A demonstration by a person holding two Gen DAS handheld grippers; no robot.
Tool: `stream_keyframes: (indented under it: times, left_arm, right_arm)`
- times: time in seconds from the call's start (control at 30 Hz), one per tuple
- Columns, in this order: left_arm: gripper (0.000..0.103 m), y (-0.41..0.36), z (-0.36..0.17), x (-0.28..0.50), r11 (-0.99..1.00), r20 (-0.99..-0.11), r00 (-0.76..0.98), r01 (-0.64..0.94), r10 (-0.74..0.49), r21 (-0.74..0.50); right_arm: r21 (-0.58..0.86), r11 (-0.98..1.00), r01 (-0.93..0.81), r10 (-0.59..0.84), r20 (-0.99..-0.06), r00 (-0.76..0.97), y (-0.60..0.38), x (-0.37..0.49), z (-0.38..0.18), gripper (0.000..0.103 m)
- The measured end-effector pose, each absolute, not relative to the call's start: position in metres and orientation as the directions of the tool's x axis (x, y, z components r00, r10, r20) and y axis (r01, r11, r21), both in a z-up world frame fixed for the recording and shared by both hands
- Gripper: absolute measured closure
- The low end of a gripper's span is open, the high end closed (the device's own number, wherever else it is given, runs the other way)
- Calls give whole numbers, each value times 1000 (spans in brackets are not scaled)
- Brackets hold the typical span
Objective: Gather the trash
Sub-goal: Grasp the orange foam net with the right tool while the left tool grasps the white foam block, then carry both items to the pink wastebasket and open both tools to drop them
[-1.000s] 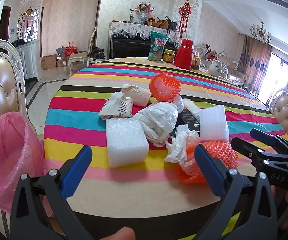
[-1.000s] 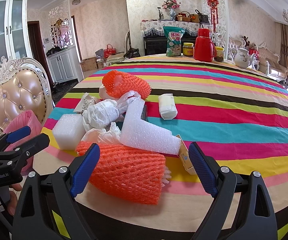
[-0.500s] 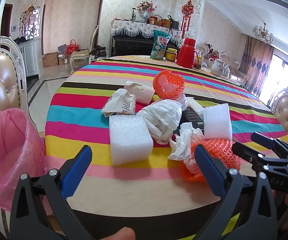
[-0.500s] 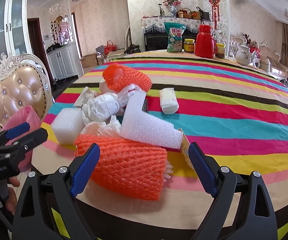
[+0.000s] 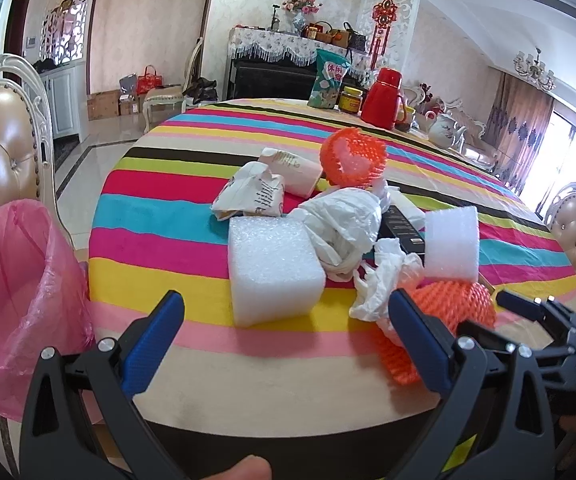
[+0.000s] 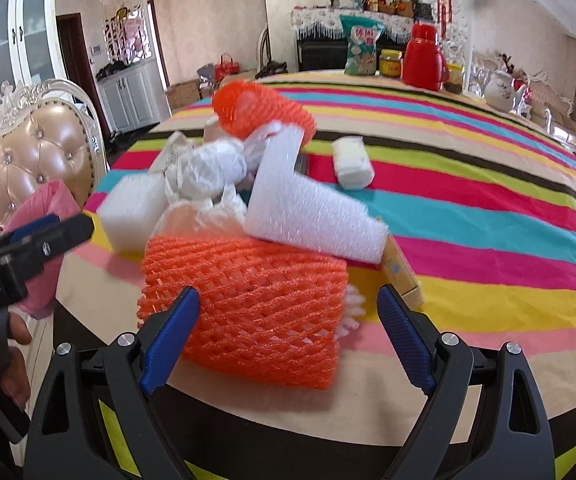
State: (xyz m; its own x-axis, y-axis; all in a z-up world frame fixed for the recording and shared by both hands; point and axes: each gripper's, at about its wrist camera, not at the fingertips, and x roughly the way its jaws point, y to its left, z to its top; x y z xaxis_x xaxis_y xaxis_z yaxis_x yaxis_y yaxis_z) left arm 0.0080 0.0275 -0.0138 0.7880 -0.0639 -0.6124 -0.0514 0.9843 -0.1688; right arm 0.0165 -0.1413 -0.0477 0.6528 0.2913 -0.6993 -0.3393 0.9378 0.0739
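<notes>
Trash (image 5: pixel 340 236) all sits mid-frame on my table (image 5: pixel 159 216), bag (image 5: pixel 19 280) lower left, both grippers (image 5: pixel 285 340) (image 6: pixel 288 336) wide, empty.

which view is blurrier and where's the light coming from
Right wrist view is blurrier: the white foam wedge and nearer orange foam net smear with motion. Left wrist view is sharper; daylight enters at the curtained window, and the fisheye bends the striped table.
</notes>
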Motion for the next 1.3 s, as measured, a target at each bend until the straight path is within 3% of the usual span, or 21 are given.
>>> stream_keyframes:
  times: [0.17,0.3,0.43,0.5,0.6,0.77,1.3]
  left_arm:
    - [5,34,-17,18,983,-631,773,-61,-63,-173]
    - [7,34,-22,31,983,-654,753,-64,-65,-172]
    - [10,32,-27,41,983,-675,735,-70,-63,-168]
    - [11,31,-31,48,984,-689,722,-77,-58,-163]
    - [18,30,-38,57,984,-712,700,-90,-49,-156]
    - [40,29,-47,64,985,-738,674,-107,-30,-138]
    - [40,39,-10,32,980,-662,750,-122,-13,-158]
  right_arm:
    - [90,934,-345,302,-713,633,-140,22,-52,21]
    - [112,927,-359,321,-732,602,-137,25,-57,42]
    - [127,918,-376,340,-739,581,-135,25,-59,54]
    - [131,912,-389,352,-736,578,-134,24,-58,68]
    - [135,901,-412,372,-729,575,-133,21,-55,81]
    - [136,888,-439,397,-707,586,-133,14,-44,87]
    - [144,908,-393,400,-579,711,-161,0,16,88]
